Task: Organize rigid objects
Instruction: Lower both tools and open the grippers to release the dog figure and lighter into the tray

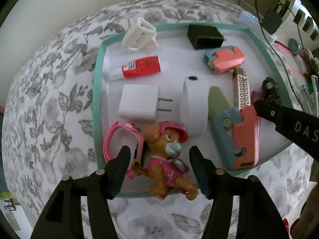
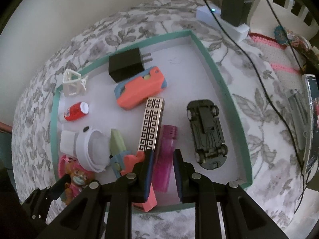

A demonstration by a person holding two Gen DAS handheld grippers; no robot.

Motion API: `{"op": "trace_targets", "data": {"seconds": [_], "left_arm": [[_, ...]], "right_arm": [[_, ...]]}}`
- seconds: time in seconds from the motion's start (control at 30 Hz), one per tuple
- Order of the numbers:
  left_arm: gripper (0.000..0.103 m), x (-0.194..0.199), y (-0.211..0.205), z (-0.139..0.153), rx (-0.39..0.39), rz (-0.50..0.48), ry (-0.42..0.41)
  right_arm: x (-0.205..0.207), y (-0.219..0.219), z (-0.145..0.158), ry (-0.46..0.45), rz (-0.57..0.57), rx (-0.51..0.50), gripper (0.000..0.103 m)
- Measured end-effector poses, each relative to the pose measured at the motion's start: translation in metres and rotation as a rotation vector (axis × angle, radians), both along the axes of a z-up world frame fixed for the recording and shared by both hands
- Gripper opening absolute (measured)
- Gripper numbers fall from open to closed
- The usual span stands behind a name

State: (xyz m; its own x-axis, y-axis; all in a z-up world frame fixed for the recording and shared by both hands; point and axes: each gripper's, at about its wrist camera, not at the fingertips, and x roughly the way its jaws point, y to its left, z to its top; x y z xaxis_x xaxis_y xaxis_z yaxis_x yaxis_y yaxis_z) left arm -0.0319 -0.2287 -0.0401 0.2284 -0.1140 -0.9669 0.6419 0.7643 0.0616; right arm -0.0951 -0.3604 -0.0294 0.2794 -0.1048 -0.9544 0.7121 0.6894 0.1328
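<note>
A teal-rimmed white tray lies on a floral cloth and holds many small objects. At its near rim a brown dog toy in a pink outfit lies between the fingers of my left gripper, which is open and clear of the toy on both sides. A pink watch lies just left of it. In the right wrist view my right gripper is shut on a translucent magenta plastic piece that lies on the tray floor. The dog toy shows at the lower left there.
In the tray lie an upturned black toy car, a patterned bar, coral-and-blue cases, a black charger, a red tube and a white charger. A power strip with cables sits behind.
</note>
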Motion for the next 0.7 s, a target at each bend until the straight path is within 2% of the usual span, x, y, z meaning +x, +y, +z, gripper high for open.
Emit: {"op": "trace_targets", "data": {"seconds": [0.17, 0.33, 0.37, 0.4, 0.47, 0.6, 0.7], "left_arm": [[0.063, 0.001, 0.004, 0.017, -0.032, 0.006, -0.028], [0.064, 0.012, 0.020, 0.041, -0.113, 0.060, -0.044], [0.067, 0.014, 0.022, 0.043, -0.122, 0.073, -0.046], [0.077, 0.017, 0.026, 0.046, -0.131, 0.091, -0.048], [0.083, 0.028, 0.035, 0.046, -0.150, 0.140, -0.043], [0.087, 0.048, 0.057, 0.040, -0.162, 0.242, -0.029], [0.090, 0.058, 0.071, 0.035, -0.154, 0.304, -0.028]], "right_arm": [[-0.001, 0.001, 0.017, -0.037, -0.003, -0.044, 0.022], [0.000, 0.006, 0.033, -0.072, 0.006, -0.089, 0.022], [0.000, 0.008, 0.036, -0.076, 0.012, -0.098, 0.022], [0.001, 0.010, 0.038, -0.079, 0.019, -0.106, 0.022], [0.003, 0.014, 0.041, -0.081, 0.036, -0.124, 0.022], [0.012, 0.025, 0.039, -0.061, 0.076, -0.149, 0.026], [0.018, 0.033, 0.035, -0.046, 0.104, -0.160, 0.039]]}}
